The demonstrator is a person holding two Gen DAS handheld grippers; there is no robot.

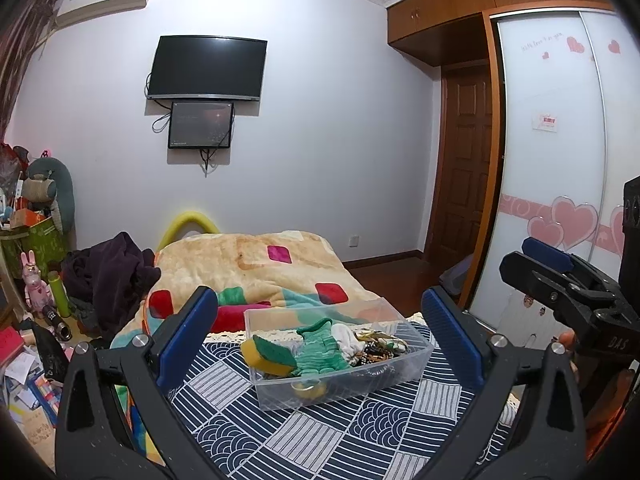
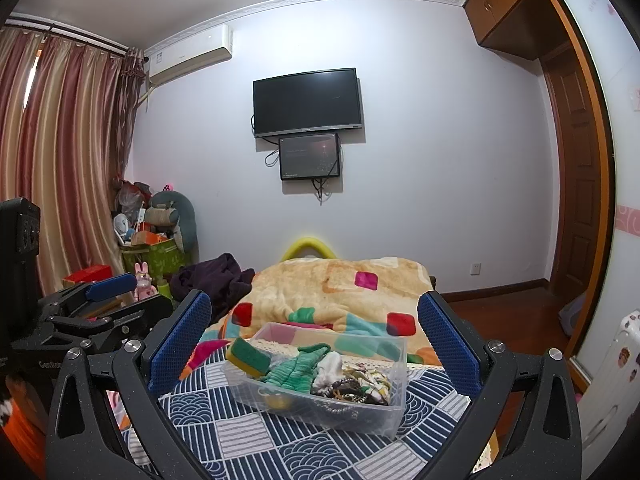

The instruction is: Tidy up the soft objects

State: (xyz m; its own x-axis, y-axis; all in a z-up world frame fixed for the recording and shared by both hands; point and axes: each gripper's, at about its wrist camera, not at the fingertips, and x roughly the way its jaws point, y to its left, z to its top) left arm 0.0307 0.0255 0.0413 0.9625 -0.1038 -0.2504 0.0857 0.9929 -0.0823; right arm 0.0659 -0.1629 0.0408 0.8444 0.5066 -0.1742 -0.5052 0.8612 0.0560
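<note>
A clear plastic bin point(image 1: 348, 390) point(image 2: 356, 416) stands on a blue-and-white patterned cloth point(image 1: 320, 436) point(image 2: 256, 436) on the bed. Inside it lie a yellow-and-green sponge point(image 1: 267, 353) point(image 2: 247, 354), a green knitted piece point(image 1: 320, 350) point(image 2: 298, 370), a white cloth point(image 1: 346, 338) point(image 2: 330, 368) and patterned fabric bits point(image 1: 378, 350) point(image 2: 362, 386). My left gripper point(image 1: 318, 300) is open and empty, its fingers framing the bin from the near side. My right gripper point(image 2: 314, 304) is open and empty too, also short of the bin. Each gripper shows at the edge of the other's view.
A checked fleece blanket point(image 1: 256, 264) point(image 2: 340, 288) covers the bed behind the bin. Dark clothes point(image 1: 108, 272) are piled at its left, with floor clutter and a green box point(image 2: 154, 258) beyond. A sliding wardrobe point(image 1: 560, 160) and a wooden door point(image 1: 466, 184) stand on the right.
</note>
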